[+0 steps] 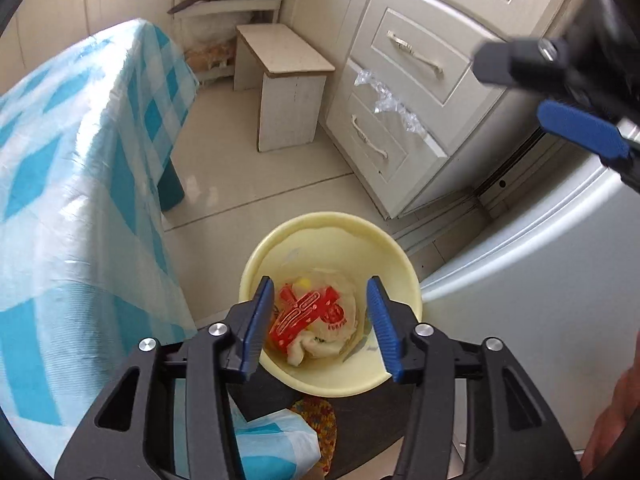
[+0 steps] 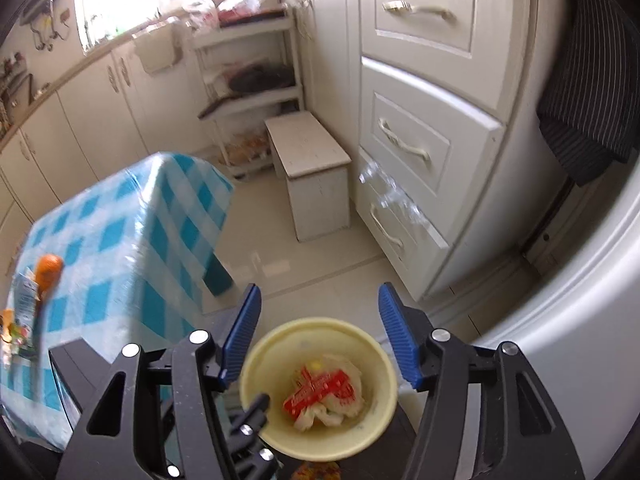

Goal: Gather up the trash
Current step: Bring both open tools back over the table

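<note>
Trash [image 1: 308, 320] is sitting at the bottom of one pale yellow bin [image 1: 400, 256] on the floor: we're counting one red wrapper on top of a crumpled whitish wad, so call it two bits. We're hovering the left gripper [image 1: 320, 328] right over the bin, jaws spread with nothing between them. Same deal with the right gripper [image 2: 320, 340], jaws spread wide and pinching nothing, also looking down at the bin. We're seeing one table [image 2: 120, 216] under a blue and white checked cloth just beside the bin, one small white stool [image 2: 312, 168] further back, and a stack of three cream drawers [image 2: 424, 136]. Beige tile floor [image 1: 248, 192], ordinary kitchen.
</note>
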A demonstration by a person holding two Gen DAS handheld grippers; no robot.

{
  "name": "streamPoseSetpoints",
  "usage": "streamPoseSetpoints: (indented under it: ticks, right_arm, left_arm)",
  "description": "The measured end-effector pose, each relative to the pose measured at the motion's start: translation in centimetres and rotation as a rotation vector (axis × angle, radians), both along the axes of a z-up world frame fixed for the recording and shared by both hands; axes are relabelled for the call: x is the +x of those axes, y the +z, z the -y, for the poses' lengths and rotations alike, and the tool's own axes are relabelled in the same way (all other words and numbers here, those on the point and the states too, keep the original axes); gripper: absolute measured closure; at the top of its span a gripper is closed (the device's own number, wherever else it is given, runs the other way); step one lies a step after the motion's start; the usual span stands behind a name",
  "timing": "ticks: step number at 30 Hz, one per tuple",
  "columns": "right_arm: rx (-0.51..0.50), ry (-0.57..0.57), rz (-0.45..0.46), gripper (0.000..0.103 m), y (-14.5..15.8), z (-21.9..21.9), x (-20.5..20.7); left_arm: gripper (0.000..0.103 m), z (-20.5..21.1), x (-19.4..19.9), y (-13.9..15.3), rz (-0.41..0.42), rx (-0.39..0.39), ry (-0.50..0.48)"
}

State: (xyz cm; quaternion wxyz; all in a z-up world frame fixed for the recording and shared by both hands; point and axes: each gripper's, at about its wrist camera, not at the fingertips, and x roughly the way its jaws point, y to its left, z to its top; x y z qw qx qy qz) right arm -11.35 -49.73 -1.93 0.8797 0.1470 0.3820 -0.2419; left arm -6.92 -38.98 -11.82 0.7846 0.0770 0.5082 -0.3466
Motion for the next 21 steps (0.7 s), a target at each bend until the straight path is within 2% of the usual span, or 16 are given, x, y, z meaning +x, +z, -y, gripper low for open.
streamPoseSetpoints:
  ticks: [3, 6, 9, 12, 16, 21]
  right_arm:
    - [-0.03, -0.011, 0.111, 0.033, 2.5, -1.0, -0.1]
    - [-0.036, -0.028, 0.214, 0.029, 4.5, -1.8, -0.2]
    - [-0.016, -0.032, 0.264, 0.027, 5.5, -2.7, 0.1]
    - [0.016, -0.005, 0.257, 0.027, 5.5, -3.9, 1.3]
    - [0.057, 0.057, 0.229, 0.026, 5.0, -6.2, 3.3]
    - [0.122, 0.165, 0.193, 0.024, 4.1, -10.4, 6.1]
  left_arm:
    - [0.051, -1.9, -0.4, 2.4, 0.052, -0.015, 0.008]
    - [0.046, -5.3, -0.5, 5.5, 0.13, -0.026, 0.032]
    - [0.043, -9.5, 0.3, 8.8, 0.205, -0.037, 0.083]
    - [0.038, -14.5, 1.4, 11.7, 0.273, -0.053, 0.166]
    - [0.035, -23.8, 3.7, 14.6, 0.341, -0.06, 0.348]
    - [0.034, -35.5, 8.2, 15.5, 0.303, -0.041, 0.612]
